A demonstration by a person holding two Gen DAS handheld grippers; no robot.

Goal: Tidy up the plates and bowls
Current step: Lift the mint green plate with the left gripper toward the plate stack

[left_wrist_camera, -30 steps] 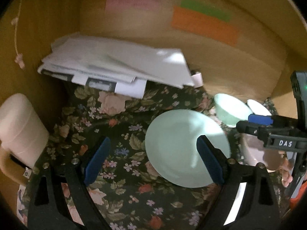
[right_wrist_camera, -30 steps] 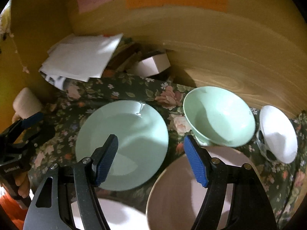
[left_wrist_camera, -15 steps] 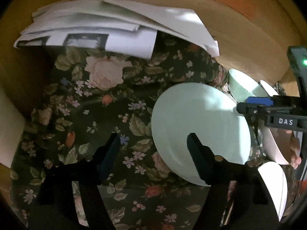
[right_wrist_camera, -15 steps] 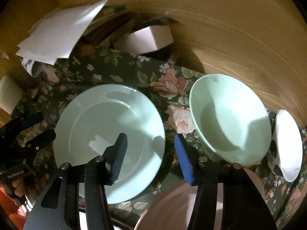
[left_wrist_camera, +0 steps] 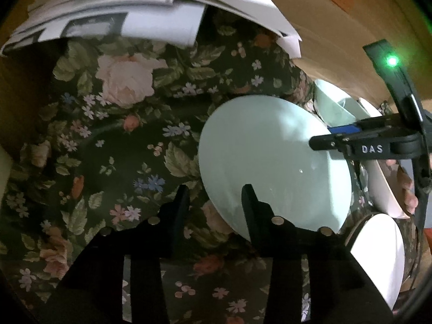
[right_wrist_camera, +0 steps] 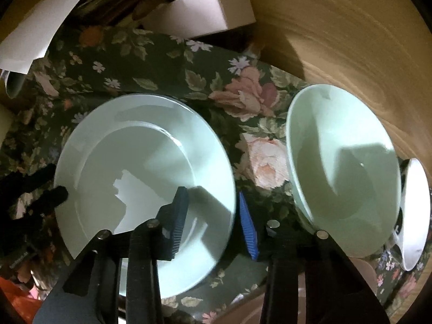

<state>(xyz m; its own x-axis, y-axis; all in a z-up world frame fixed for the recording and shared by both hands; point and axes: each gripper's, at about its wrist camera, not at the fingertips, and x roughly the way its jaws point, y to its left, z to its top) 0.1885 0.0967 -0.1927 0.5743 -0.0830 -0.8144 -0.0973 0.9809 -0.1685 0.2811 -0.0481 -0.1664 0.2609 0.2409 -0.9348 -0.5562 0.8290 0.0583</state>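
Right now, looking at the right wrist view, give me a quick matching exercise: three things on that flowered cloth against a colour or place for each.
Things:
1. plate
2. deep bowl
3. small box

Descriptions:
A. white, at the far edge of the cloth by the wooden wall
B. pale green, its right rim between the right gripper fingers
C. pale green, right of the plate

Pairs: 1-B, 2-C, 3-A

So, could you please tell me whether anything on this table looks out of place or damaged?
Nothing looks damaged or spilled. The one odd thing is the untidy pile of white papers overhanging the dark floral tablecloth, away from the pale green round plate and pale green bowl.
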